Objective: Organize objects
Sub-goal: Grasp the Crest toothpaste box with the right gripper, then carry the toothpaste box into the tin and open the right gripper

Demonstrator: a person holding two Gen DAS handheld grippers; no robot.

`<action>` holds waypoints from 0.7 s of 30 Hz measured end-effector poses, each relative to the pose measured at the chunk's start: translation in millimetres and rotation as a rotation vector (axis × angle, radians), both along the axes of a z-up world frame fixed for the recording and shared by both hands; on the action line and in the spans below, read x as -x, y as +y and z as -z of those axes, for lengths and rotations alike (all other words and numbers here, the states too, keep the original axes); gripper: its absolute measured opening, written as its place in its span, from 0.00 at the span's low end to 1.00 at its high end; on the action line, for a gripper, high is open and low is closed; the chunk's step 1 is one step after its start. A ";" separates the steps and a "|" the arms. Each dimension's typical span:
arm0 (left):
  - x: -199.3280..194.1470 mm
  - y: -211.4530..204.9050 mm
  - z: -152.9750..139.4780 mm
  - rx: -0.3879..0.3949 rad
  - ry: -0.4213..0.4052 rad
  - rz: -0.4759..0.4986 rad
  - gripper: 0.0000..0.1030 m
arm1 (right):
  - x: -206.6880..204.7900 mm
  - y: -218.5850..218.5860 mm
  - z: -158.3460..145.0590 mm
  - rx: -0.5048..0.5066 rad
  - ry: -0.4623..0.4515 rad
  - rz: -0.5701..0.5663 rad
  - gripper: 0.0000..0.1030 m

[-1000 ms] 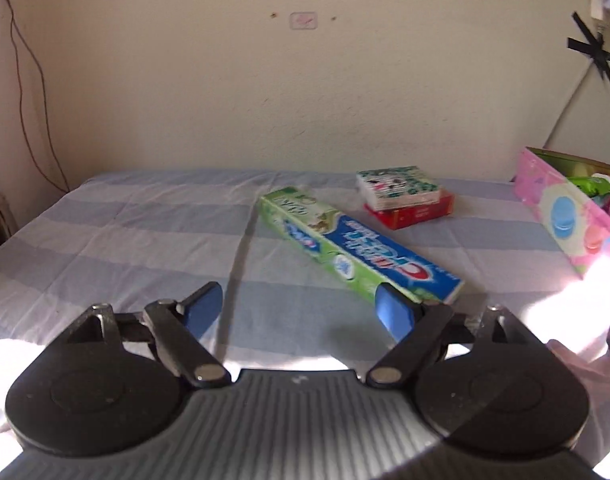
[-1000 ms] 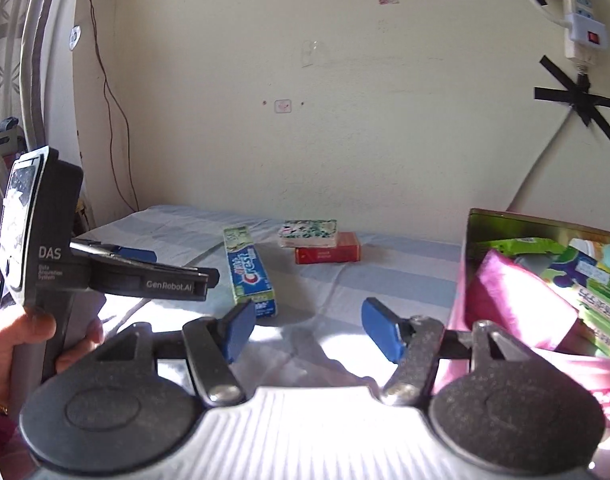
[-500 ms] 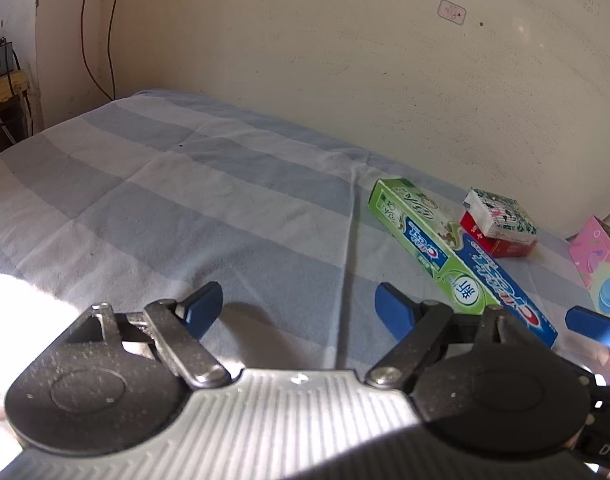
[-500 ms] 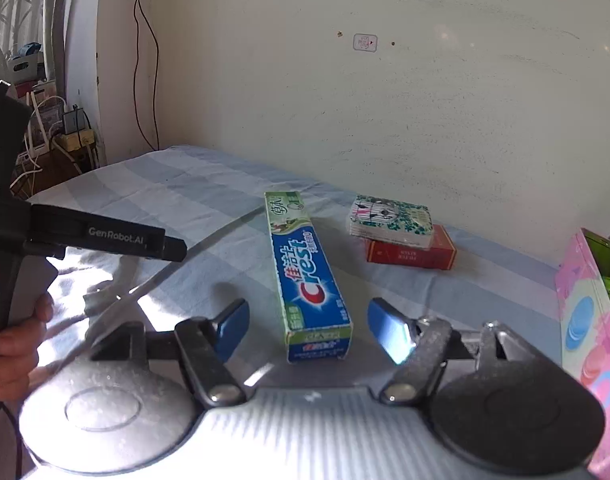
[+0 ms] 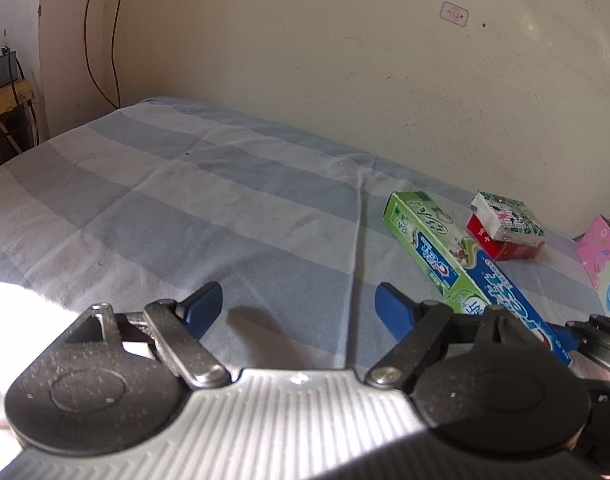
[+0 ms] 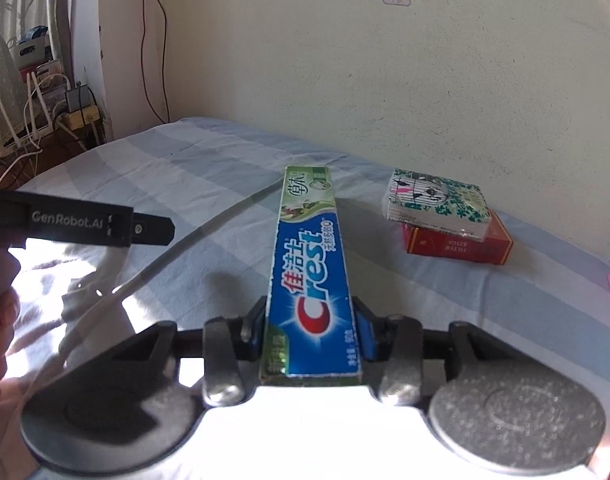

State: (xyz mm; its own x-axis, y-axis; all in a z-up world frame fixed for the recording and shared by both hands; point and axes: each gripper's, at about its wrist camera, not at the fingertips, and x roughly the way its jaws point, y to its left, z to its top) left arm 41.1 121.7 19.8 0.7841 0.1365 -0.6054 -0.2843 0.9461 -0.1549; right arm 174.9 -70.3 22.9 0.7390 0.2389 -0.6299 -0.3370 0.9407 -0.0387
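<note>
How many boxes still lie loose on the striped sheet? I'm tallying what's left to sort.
2: a floral white tissue pack stacked on a flat red cardboard box, near the wall. The long green-and-blue toothpaste box is clamped in the right tongs. Others may lie out of view.

A long toothpaste box [image 6: 311,276], green at its far end and blue with a red-and-white Crest logo at its near end, lies flat on the striped bed sheet [image 6: 209,184], pointing away toward the wall. Its near end sits between the blue pads [image 6: 364,334] of the right gripper [image 6: 311,334], which press against both long sides. Just to its right, apart from it, a tissue pack [image 6: 437,206] printed with green leaves rests on top of a flat red box [image 6: 459,246]. A pink box [image 5: 603,256] stands further right at the bed's edge.
</note>
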 end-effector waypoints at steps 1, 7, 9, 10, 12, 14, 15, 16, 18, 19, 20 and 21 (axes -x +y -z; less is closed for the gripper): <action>0.6 -0.1 0.0 0.000 -0.002 0.002 0.83 | 9.3 -1.5 -0.9 0.012 -0.003 -0.020 0.39; 6.8 -2.1 -2.8 0.032 -0.040 0.054 0.85 | 98.6 -33.4 -7.7 0.073 -0.004 -0.163 0.39; 11.8 -6.2 -4.8 0.076 -0.073 0.120 0.86 | 127.6 -51.2 -10.5 0.079 -0.001 -0.170 0.39; 13.3 -8.8 -5.4 0.097 -0.085 0.158 0.86 | 141.6 -58.9 -10.4 0.090 0.002 -0.160 0.40; 15.9 -19.1 -5.9 0.144 -0.106 0.261 0.86 | 169.1 -79.5 -10.2 0.117 -0.028 -0.105 0.43; 16.4 -33.4 -5.2 0.167 -0.109 0.371 0.86 | 191.3 -100.7 -10.8 0.139 -0.062 0.011 0.56; 16.3 -40.8 -5.0 0.162 -0.108 0.405 0.86 | 200.7 -109.6 -10.6 0.125 -0.074 0.057 0.57; 15.8 -49.3 -4.7 0.149 -0.103 0.435 0.86 | 206.9 -116.1 -10.9 0.104 -0.078 0.082 0.58; 13.7 -68.8 -3.9 0.128 -0.075 0.499 0.86 | 218.0 -128.9 -10.8 0.039 -0.078 0.134 0.58; 12.9 -78.3 -3.1 0.130 -0.056 0.534 0.86 | 221.2 -131.8 -10.2 0.020 -0.078 0.147 0.58; 12.9 -85.9 -2.5 0.133 -0.042 0.561 0.86 | 223.2 -133.3 -8.8 0.005 -0.076 0.155 0.59; 13.8 -94.9 -1.4 0.132 -0.026 0.587 0.86 | 226.0 -134.1 -6.4 -0.007 -0.074 0.160 0.59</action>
